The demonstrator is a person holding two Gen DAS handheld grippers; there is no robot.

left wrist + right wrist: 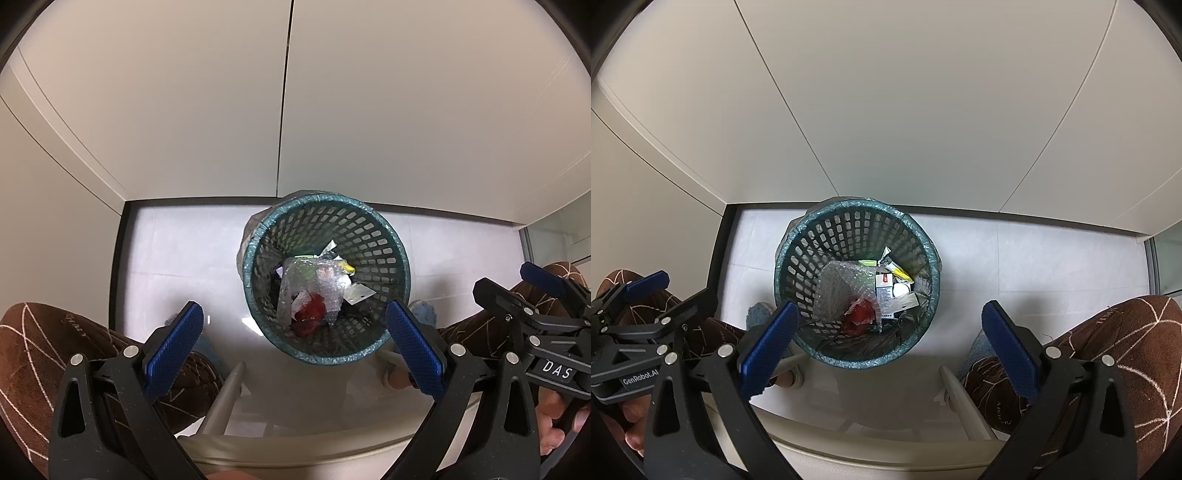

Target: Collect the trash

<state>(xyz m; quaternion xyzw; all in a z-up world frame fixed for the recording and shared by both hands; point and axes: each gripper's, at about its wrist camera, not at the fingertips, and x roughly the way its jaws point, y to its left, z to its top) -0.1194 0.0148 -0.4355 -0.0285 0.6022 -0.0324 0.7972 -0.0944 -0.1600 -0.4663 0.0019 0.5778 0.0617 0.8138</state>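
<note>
A teal mesh waste basket (pixel 384 236) with a thin liner stands on the white floor against the wall; it also shows in the right wrist view (pixel 798 258). Inside lie bubble wrap (pixel 314 280), a red crumpled piece (pixel 314 310), a yellow tube (pixel 899 271) and small white packets (pixel 886 299). My left gripper (pixel 295 347) is open and empty, held above the basket's near rim. My right gripper (pixel 890 347) is open and empty, also above the near rim. Each gripper shows at the edge of the other's view.
The person's legs in brown patterned trousers (pixel 1126 350) flank the basket on both sides (pixel 44 350). A pale table edge with frame legs (pixel 886 443) lies under the grippers. White cabinet panels (pixel 184 110) close off the back, a dark skirting (pixel 118 277) runs on the left.
</note>
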